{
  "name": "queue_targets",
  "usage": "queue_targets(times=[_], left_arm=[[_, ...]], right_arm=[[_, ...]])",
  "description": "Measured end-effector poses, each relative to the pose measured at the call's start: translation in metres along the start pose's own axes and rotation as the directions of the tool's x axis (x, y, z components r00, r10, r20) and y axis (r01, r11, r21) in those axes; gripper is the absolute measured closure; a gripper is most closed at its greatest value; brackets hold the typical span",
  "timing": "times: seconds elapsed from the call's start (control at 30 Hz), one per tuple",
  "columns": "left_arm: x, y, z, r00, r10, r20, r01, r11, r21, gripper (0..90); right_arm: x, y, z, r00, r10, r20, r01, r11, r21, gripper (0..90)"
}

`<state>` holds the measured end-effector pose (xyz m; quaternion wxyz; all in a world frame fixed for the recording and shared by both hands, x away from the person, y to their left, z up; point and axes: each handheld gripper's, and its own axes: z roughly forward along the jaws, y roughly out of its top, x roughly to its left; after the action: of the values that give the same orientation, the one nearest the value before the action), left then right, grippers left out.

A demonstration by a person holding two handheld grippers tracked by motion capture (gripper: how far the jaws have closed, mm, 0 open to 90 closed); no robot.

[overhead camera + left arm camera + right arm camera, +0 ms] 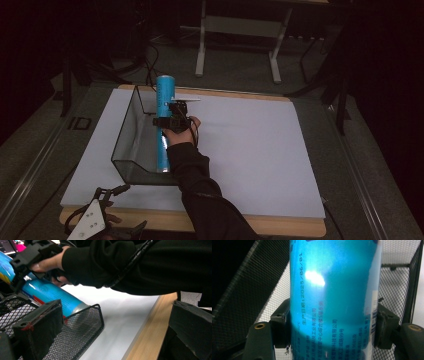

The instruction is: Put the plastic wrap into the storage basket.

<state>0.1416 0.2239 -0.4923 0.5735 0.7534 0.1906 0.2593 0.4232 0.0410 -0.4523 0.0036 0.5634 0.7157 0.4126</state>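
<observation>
A long blue can leans tilted inside a black mesh basket on the white table mat. Its lower end rests near the basket's front wall, and its top sticks out above the far rim. My right gripper is shut on the can around its middle. In the right gripper view both pads press the can's sides. My left gripper hovers open at the table's front left edge, near the basket's front corner, with nothing between its fingers.
The white mat covers a wooden table whose front edge runs beside my left gripper. A person's dark sleeve reaches across the table's front. Table legs and cables stand on the floor beyond.
</observation>
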Motion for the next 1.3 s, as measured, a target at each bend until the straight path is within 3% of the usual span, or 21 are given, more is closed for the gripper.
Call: queue_targets(times=[0.33, 0.37, 0.47, 0.63, 1.1, 1.3], left_arm=[[0.0, 0.0, 0.001, 1.0, -0.003, 0.001, 0.003, 1.0, 0.002, 0.2], [0.0, 0.0, 0.001, 1.0, -0.003, 0.002, 0.003, 1.0, 0.003, 0.2], [0.0, 0.0, 0.001, 1.0, -0.001, 0.003, 0.001, 1.0, 0.005, 0.2], [0.0, 0.0, 0.001, 1.0, -0.001, 0.006, 0.001, 1.0, 0.007, 0.2], [-0.001, 0.0, 0.001, 1.0, 0.005, 0.009, -0.005, 1.0, 0.008, 0.2], [-0.001, 0.0, 0.001, 0.9999, 0.006, 0.011, -0.006, 0.9999, 0.013, 0.2]], right_arm=[[-0.008, -0.012, 0.009, 0.9985, 0.021, 0.051, -0.023, 0.999, 0.026, 31.4], [-0.006, -0.012, 0.009, 0.9975, 0.0, 0.071, -0.002, 0.999, 0.035, 31.4], [-0.006, -0.014, 0.013, 0.9965, -0.008, 0.084, 0.004, 0.999, 0.043, 31.4], [-0.01, -0.015, 0.016, 0.9957, 0.016, 0.091, -0.021, 0.998, 0.054, 31.2], [-0.015, -0.018, 0.024, 0.9937, 0.015, 0.111, -0.024, 0.996, 0.08, 30.4], [-0.009, -0.019, 0.023, 0.9868, -0.05, 0.154, 0.039, 0.997, 0.073, 28.6]])
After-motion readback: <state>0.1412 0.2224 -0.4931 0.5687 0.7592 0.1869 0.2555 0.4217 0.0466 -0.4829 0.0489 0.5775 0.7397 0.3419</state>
